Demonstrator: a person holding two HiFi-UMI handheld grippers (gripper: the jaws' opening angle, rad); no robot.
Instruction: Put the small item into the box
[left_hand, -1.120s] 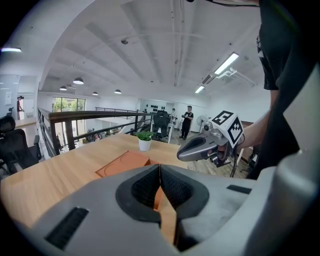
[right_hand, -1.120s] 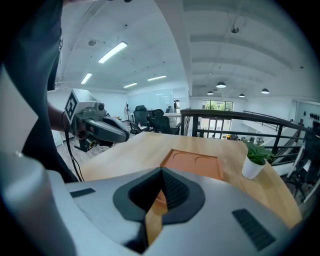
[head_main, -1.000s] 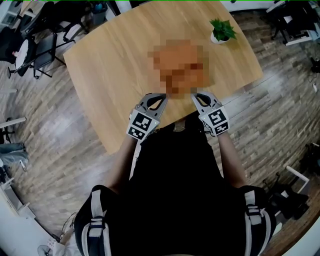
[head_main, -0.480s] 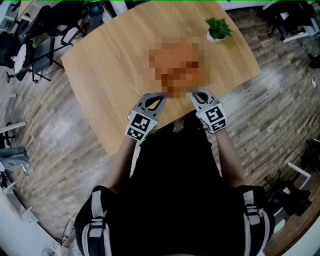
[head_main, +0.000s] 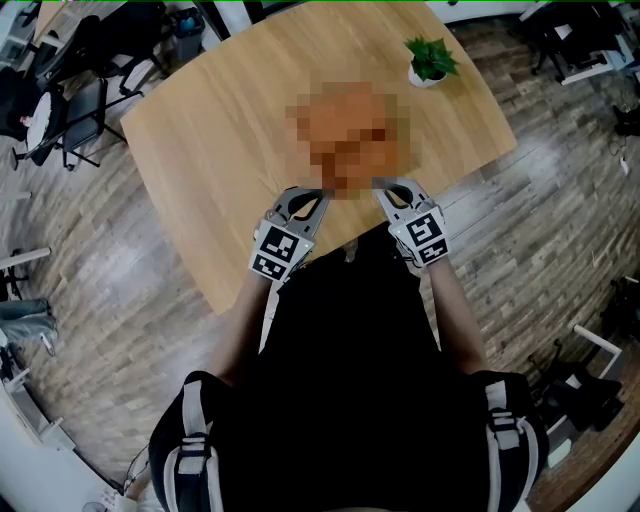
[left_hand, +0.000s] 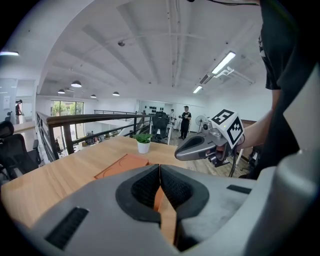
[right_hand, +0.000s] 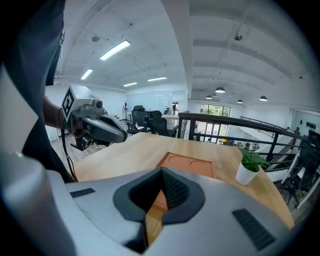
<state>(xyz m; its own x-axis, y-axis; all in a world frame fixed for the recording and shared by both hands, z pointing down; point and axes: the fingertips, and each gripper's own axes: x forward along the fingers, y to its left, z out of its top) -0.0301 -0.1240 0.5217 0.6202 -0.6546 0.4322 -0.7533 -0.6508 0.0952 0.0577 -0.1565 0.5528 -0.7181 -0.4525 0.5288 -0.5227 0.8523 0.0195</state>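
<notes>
An orange flat box (left_hand: 122, 165) with round recesses in its top lies on the wooden table (head_main: 220, 150), also seen as the orange box (right_hand: 187, 164); in the head view a mosaic patch covers it. No small item shows in any view. My left gripper (head_main: 318, 192) and right gripper (head_main: 385, 187) hover side by side over the table's near edge, just short of the box. Both are shut with nothing between the jaws. Each camera sees the other one: the right gripper (left_hand: 205, 145) and the left gripper (right_hand: 107, 131).
A small potted plant (head_main: 430, 60) in a white pot stands at the table's far right corner, beyond the box. Office chairs (head_main: 80, 100) stand left of the table. Wood floor surrounds it. A black railing (right_hand: 225, 125) runs behind the table.
Only the head view has shifted slightly. Both grippers stay shut in about the same place at the table's near edge.
</notes>
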